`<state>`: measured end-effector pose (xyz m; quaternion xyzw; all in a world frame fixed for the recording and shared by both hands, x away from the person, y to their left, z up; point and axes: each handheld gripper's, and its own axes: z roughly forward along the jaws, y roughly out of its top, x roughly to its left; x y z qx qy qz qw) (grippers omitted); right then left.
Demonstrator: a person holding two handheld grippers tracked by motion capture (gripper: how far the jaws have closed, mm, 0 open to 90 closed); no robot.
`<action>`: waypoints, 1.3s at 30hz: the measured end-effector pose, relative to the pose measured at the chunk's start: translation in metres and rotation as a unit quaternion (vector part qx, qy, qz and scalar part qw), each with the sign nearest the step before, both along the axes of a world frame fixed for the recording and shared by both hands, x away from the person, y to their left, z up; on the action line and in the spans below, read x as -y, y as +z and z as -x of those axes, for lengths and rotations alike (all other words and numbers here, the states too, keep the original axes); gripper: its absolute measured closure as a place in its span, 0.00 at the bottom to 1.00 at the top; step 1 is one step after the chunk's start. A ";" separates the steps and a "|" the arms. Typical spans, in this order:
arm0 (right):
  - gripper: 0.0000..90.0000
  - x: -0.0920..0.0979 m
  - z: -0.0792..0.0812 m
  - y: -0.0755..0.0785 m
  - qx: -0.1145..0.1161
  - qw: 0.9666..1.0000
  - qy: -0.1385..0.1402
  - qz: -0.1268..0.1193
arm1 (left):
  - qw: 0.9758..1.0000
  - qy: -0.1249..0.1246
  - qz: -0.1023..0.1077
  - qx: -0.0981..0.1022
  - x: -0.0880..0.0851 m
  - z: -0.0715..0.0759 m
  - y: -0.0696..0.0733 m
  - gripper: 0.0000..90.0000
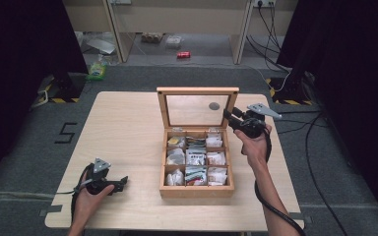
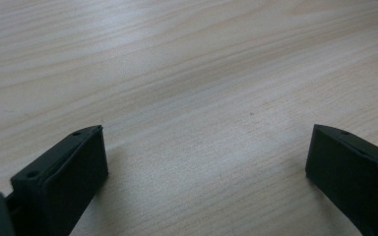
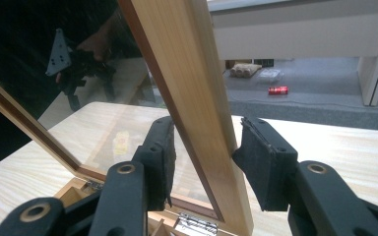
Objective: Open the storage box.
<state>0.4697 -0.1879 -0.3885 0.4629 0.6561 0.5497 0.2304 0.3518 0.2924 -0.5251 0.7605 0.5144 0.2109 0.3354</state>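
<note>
- Right gripper (image 3: 204, 162) clamped on lid (image 3: 197, 98) frame, likely to swing it on the box (image 1: 197, 189).
- Left gripper (image 2: 204, 162) spread wide, resting on table (image 2: 177, 73), kept clear.

Pale wooden table (image 1: 128, 128). Beyond it, grey carpet with a red can (image 1: 183, 54), a green spray bottle (image 1: 97, 69) at left, a clear packet (image 1: 173, 41) by the cabinet. Black cables (image 1: 268, 29) far right.

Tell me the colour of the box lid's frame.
Light natural wood lid frame, around clear glass; right gripper view shows it best.
</note>
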 end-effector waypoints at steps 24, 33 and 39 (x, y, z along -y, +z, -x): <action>0.64 -0.005 -0.023 -0.023 -0.038 0.999 -0.011 0.013 | 1.000 0.000 -0.001 0.001 0.000 0.000 0.000 0.02; 0.64 -0.001 -0.022 -0.028 -0.045 0.999 -0.013 0.011 | 1.000 0.000 0.000 0.000 0.000 0.000 0.000 0.02; 0.61 0.008 -0.012 -0.032 -0.053 0.998 -0.003 0.018 | 1.000 0.000 0.000 0.000 0.000 0.000 0.000 0.02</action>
